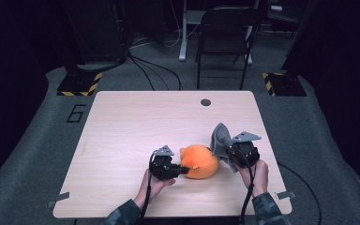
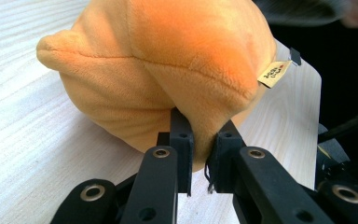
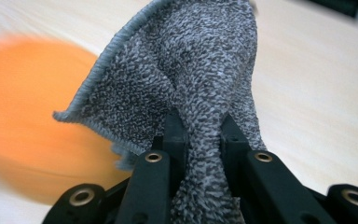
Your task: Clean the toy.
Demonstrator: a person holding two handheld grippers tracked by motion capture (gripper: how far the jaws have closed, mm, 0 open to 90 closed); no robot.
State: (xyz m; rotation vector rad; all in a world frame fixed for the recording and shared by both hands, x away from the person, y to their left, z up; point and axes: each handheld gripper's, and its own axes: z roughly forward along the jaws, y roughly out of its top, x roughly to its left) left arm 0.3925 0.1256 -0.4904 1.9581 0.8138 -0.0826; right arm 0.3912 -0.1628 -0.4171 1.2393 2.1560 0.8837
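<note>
An orange plush toy (image 1: 199, 161) lies on the wooden table (image 1: 122, 140) near its front edge. My left gripper (image 1: 183, 169) is shut on a fold of the plush (image 2: 168, 60) at its left side, the two jaws pinching the fabric between them. A grey terry cloth (image 1: 220, 138) stands bunched up just right of the toy. My right gripper (image 1: 228, 154) is shut on that cloth (image 3: 200, 74), which rises between the jaws and fans out above them. The plush (image 3: 23, 116) shows blurred to the left in the right gripper view.
A small white label (image 2: 273, 73) is sewn to the plush. A dark round hole (image 1: 206, 102) sits near the table's far edge. Beyond the table stand a black folding chair (image 1: 225, 37) and equipment bases with yellow-black tape (image 1: 80, 84).
</note>
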